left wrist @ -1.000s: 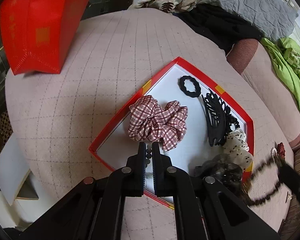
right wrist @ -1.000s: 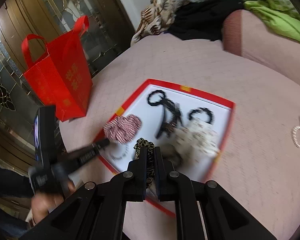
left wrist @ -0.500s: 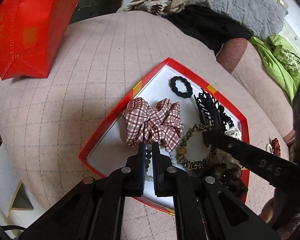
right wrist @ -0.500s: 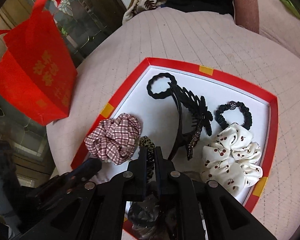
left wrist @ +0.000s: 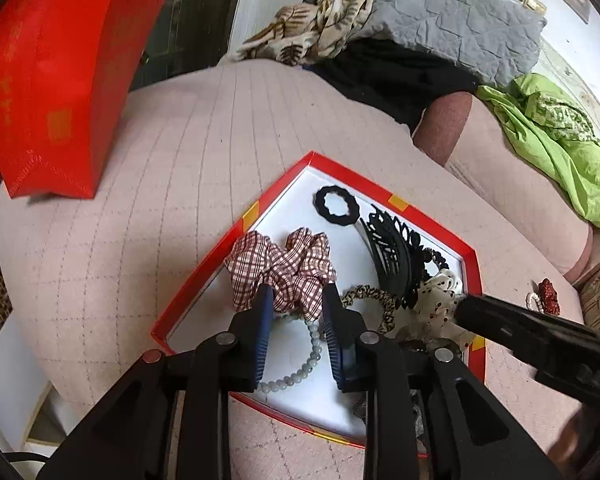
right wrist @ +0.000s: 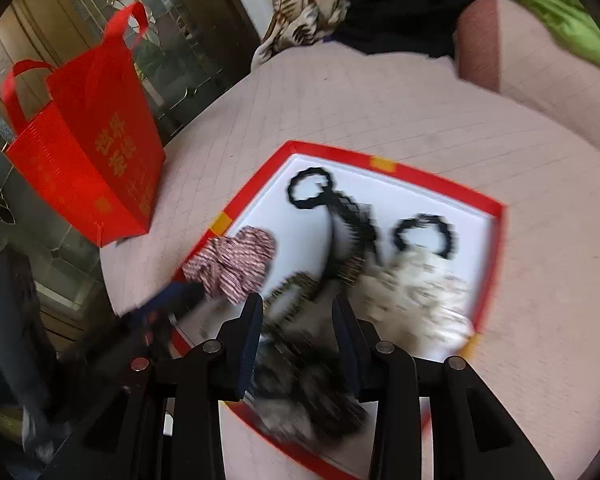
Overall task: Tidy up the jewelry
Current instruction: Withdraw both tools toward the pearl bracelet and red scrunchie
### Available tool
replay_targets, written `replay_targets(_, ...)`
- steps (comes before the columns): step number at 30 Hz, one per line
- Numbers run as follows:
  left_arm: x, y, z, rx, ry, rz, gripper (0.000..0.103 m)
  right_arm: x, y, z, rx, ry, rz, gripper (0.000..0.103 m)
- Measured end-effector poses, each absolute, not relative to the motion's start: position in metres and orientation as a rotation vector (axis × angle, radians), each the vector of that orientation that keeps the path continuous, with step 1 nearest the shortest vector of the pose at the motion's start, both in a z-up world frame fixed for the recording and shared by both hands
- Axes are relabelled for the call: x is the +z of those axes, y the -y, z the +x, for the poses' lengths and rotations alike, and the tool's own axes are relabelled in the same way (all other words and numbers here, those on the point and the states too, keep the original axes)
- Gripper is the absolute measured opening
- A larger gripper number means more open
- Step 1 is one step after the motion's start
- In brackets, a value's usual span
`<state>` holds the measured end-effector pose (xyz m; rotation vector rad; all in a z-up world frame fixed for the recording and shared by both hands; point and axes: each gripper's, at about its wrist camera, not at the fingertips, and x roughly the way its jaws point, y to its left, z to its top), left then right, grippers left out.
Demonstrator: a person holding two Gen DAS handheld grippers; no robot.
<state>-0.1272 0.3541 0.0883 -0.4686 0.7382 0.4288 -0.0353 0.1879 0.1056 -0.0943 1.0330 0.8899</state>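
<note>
crowding the red tray [left wrist: 476,264]: scrunchies, black claw clip [left wrist: 394,256], pale bead bracelet [left wrist: 300,364] between just-parted left jaws

Everything's sitting on a pinkish quilted cover [left wrist: 148,184] with a stitched grid, draped over what looks like a sofa. Along its far edge a grey quilted pillow [left wrist: 460,20], a leaf-print cloth [left wrist: 320,20], something black [left wrist: 388,76] and a lime green blanket [left wrist: 548,144] are piling up. Beyond the left edge a dark wooden door with patterned glass [right wrist: 112,12] is catching daylight.
</note>
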Motion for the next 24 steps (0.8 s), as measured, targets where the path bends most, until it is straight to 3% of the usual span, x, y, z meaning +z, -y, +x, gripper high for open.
replay_targets(2, 0.091, -0.350, -0.128, 0.431, -0.725, -0.459, 0.030, 0.108, -0.166, -0.040, 0.864, -1.017, -0.103, 0.039)
replay_targets(15, 0.115, -0.287, -0.135, 0.418, -0.744, -0.303, 0.032, 0.087, 0.014, -0.065, 0.592, -1.041, -0.014, 0.039)
replay_targets(20, 0.138, -0.232, -0.135, 0.330, -0.745, -0.203, 0.044, 0.084, 0.067, -0.070, 0.502, -1.039, 0.033, 0.039)
replay_targets(24, 0.150, -0.187, -0.135, 0.257, -0.746, -0.145, 0.048, 0.083, 0.096, -0.072, 0.451, -1.036, 0.098, 0.039)
